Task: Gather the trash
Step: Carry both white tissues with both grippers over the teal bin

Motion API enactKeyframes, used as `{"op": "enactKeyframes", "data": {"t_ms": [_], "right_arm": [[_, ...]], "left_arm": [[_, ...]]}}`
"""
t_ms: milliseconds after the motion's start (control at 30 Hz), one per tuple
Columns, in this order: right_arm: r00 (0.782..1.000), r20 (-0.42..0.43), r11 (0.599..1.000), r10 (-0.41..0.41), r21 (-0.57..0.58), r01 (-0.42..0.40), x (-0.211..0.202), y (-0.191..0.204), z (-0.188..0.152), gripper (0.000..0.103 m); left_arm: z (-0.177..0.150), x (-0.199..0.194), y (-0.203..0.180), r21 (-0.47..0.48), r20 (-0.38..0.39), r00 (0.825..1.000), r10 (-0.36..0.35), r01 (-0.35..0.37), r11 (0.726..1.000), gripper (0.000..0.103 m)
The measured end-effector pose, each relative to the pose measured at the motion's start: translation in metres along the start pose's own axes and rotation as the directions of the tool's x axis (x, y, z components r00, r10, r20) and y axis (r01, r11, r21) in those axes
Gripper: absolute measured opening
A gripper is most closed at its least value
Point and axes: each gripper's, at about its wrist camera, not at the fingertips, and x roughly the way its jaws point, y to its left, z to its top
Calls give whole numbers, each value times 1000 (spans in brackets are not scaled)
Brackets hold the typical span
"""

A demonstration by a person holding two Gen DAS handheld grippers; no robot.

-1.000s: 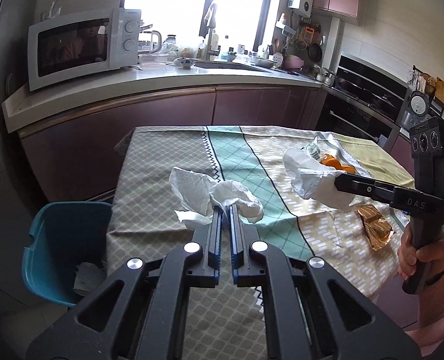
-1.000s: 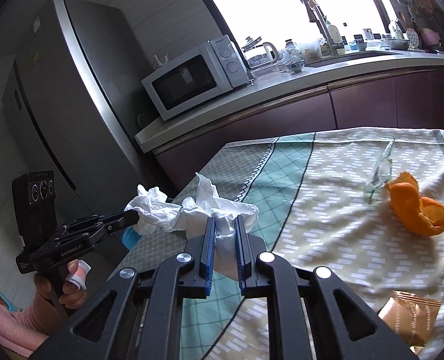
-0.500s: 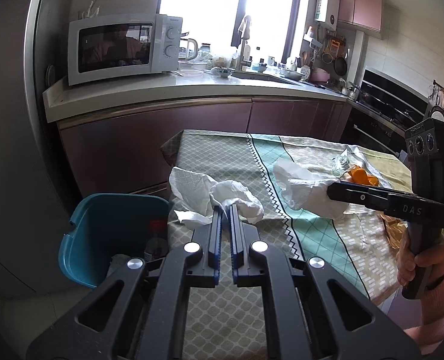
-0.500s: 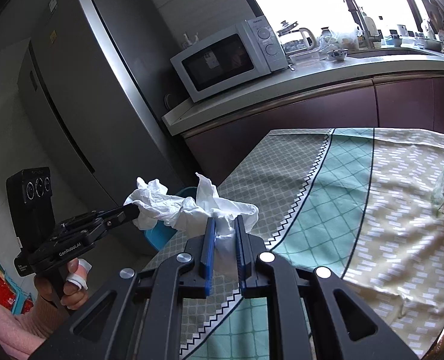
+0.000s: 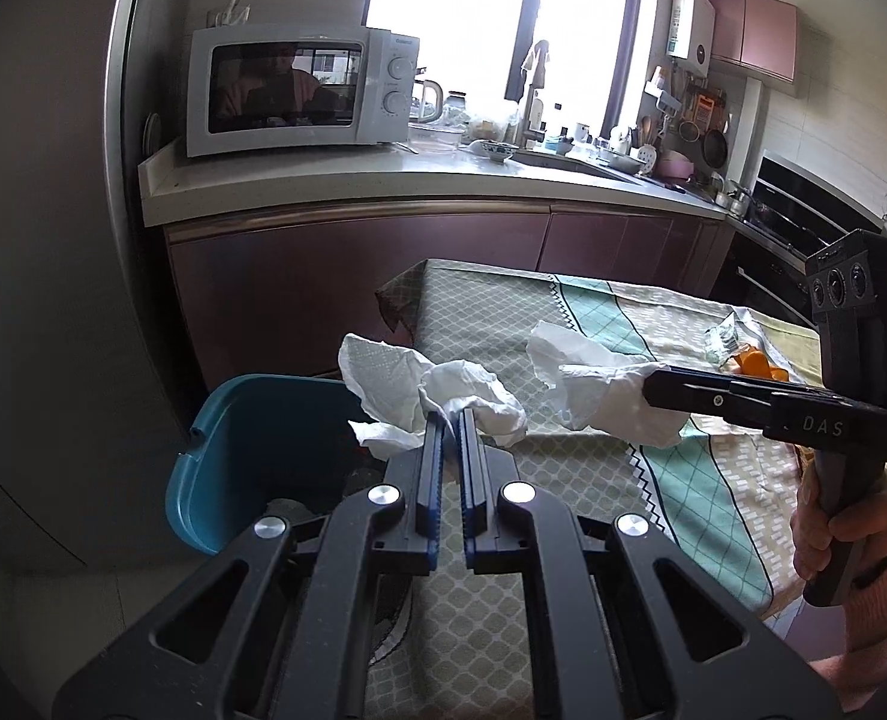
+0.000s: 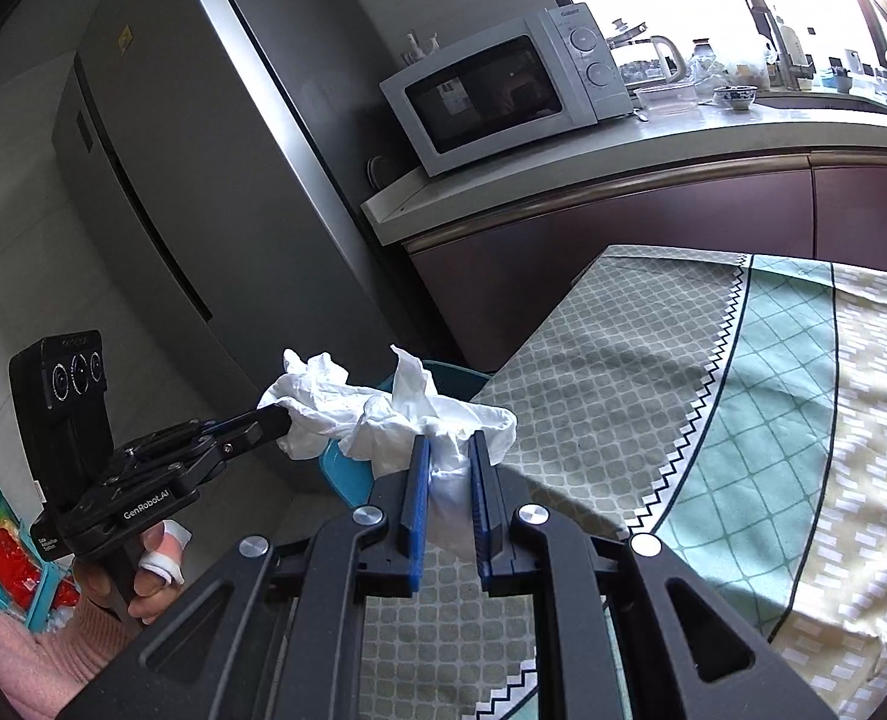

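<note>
Two wads of white paper are in my grippers, one in each. My left gripper is squeezed nearly shut on the first tissue, and it hangs near the right rim of the blue bin, which stands on the floor at the left end of the table. My right gripper is pinched tight on the second tissue, and I think that one is not over the bin, because I see the tablecloth under most of it. If I let go now, it could land on the cloth or slip down between the table and the bin. Soft paper is light and floppy, so it may drift sideways as it falls, or a loose flap may catch on the blue pads and stay stuck when I open up. My two grippers are close together, so they could bump if I crowd both over the bin at once. One orange peel and a clear wrapper lie far to the right on the table, so more trash waits to be picked up.
</note>
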Motion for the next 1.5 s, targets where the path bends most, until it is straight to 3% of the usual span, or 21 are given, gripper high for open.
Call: {"op": "enactKeyframes", "data": {"t_ms": [433,1500], "right_arm": [[999,-43,999,25,-34,-26,34,17,13,12],[989,-145,998,42,-49,-49,118,40,33,12]], "left_arm": [[-2,-4,36,-45,-2,998,59,-59,997,6],[-12,22,66,-90,-67,989,132,-138,986,6]]}}
